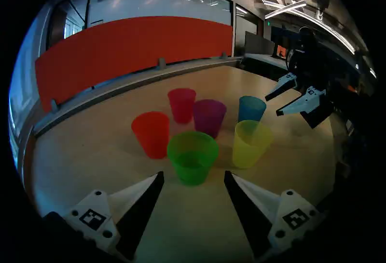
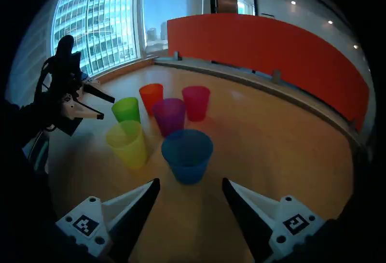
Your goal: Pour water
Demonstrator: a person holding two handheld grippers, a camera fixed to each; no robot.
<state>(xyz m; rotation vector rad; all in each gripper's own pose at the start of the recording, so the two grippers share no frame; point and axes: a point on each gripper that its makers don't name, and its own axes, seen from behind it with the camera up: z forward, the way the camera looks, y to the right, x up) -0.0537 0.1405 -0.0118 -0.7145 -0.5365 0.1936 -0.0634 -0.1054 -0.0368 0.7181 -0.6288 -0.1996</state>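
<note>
The left tool [image 1: 193,175] has its fingers apart and holds nothing. A green cup [image 1: 192,159] stands upright on the counter [image 1: 87,166] just ahead of the gap. The right tool [image 2: 190,182] is likewise spread and empty, with a blue cup [image 2: 187,156] standing just before its fingertips.

Beyond these, a yellow cup [image 1: 250,142] sits beside the green one. An orange cup [image 1: 151,133], a purple cup [image 1: 209,117] and a pink cup [image 1: 182,104] close the cluster, all six near each other and upright. Whether any of them holds water I cannot tell; the tinted walls hide it.

The cups look like thin, translucent plastic, so they are probably light and likely to flex if squeezed hard. Their walls are smooth and taper toward the base, so a grip low down could slide. The safer hold is probably across the wall at about mid-height or a little above, one finger on each side, with just enough pressure to keep the cup from slipping. A cup with water would be heavier and would slosh when tilted. With the neighbours so close, a finger could nudge one on the way in.
</note>
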